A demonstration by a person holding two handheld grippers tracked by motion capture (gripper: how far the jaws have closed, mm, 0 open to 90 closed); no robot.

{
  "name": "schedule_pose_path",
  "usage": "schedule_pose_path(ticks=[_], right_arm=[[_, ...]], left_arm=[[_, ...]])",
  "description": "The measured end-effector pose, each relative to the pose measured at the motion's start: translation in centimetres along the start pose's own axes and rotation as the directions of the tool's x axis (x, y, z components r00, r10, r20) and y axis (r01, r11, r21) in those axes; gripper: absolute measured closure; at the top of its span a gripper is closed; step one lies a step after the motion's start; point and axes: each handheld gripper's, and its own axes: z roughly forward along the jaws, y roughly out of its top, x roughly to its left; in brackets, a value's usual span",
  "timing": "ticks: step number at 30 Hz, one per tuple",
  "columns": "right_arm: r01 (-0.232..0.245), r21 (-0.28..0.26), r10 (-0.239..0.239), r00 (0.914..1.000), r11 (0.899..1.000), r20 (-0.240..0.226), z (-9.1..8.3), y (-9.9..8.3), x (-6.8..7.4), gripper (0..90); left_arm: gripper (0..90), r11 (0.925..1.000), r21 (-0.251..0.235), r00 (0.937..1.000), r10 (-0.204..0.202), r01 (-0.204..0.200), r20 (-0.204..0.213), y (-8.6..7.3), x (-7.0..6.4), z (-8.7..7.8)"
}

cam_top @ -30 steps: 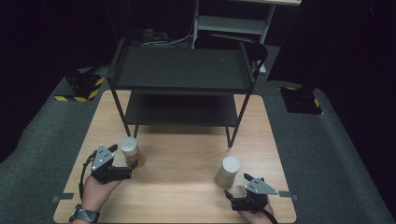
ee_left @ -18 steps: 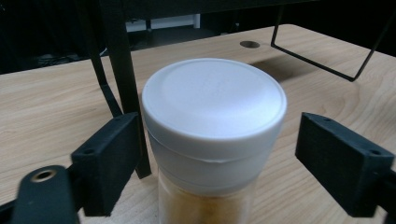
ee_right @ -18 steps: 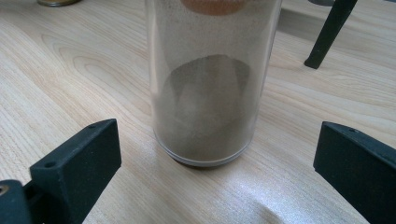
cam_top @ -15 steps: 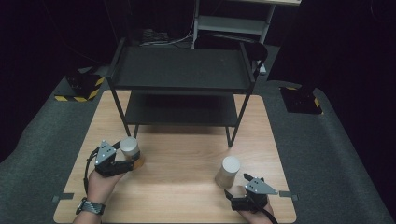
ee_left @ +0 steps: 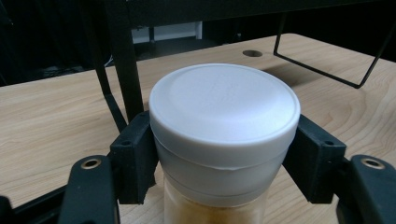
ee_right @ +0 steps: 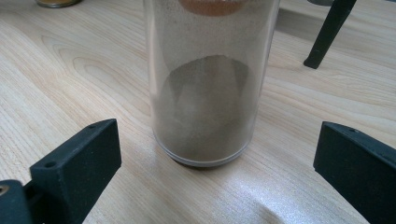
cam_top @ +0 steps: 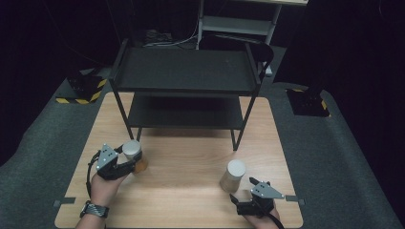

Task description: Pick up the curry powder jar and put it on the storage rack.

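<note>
From the high view, the left gripper (cam_top: 128, 163) sat at lower left of the frame, closed around a white-lidded spice jar (cam_top: 133, 155) near the wooden table's (cam_top: 191, 157) left side. The second jar (cam_top: 233, 175) stood lower right, just ahead of the right gripper (cam_top: 244, 189). Open tabletop lay between the jars and the black two-tier shelf (cam_top: 184, 71) behind, whose legs were the obstacles.

In the left gripper view, both jaws pressed the jar (ee_left: 224, 135) just under its lid (ee_left: 225, 100); it looked rigid, smooth and probably light, so slipping seemed the risk.

In the right gripper view, the jaws stood wide apart, holding nothing, either side of the clear powder-filled jar (ee_right: 208, 84); its lower body offered a fair grip.
</note>
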Motion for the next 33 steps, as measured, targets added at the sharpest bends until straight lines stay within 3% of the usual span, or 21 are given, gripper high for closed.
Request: schedule_pose_path(ticks=[12, 17, 23, 27, 33], right_arm=[[-0.005, 0.0, 0.005, 1.0, 1.0, -0.002, 0.0, 0.0, -0.1, 0.4], [-0.008, -0.002, 0.008, 1.0, 1.0, -0.005, 0.0, 0.0, -0.2, 0.4], [-0.007, -0.001, 0.007, 1.0, 1.0, -0.004, 0.0, 0.0, -0.2, 0.4], [-0.007, -0.003, 0.007, 1.0, 1.0, -0.004, 0.0, -0.1, -0.2, 0.4], [-0.011, -0.004, 0.011, 0.9999, 1.0, -0.006, 0.0, -0.1, -0.2, 0.4]], left_arm=[[33.8, 0.9997, -0.019, 0.9997, -0.014, 0.013, -0.021, -0.4, -0.6, -0.1], [33.9, 0.9997, -0.016, 0.9998, -0.02, 0.02, -0.004, -0.1, -0.5, -0.4], [33.9, 0.9991, -0.041, 1.0, 0.009, -0.009, 0.0, 0.3, -1.0, -1.1], [33.8, 0.9982, -0.059, 0.9997, -0.009, 0.01, 0.021, 0.7, -1.0, -1.7], [33.8, 0.9966, -0.081, 0.9993, 0.018, -0.016, 0.032, 1.6, -1.5, -2.5]])
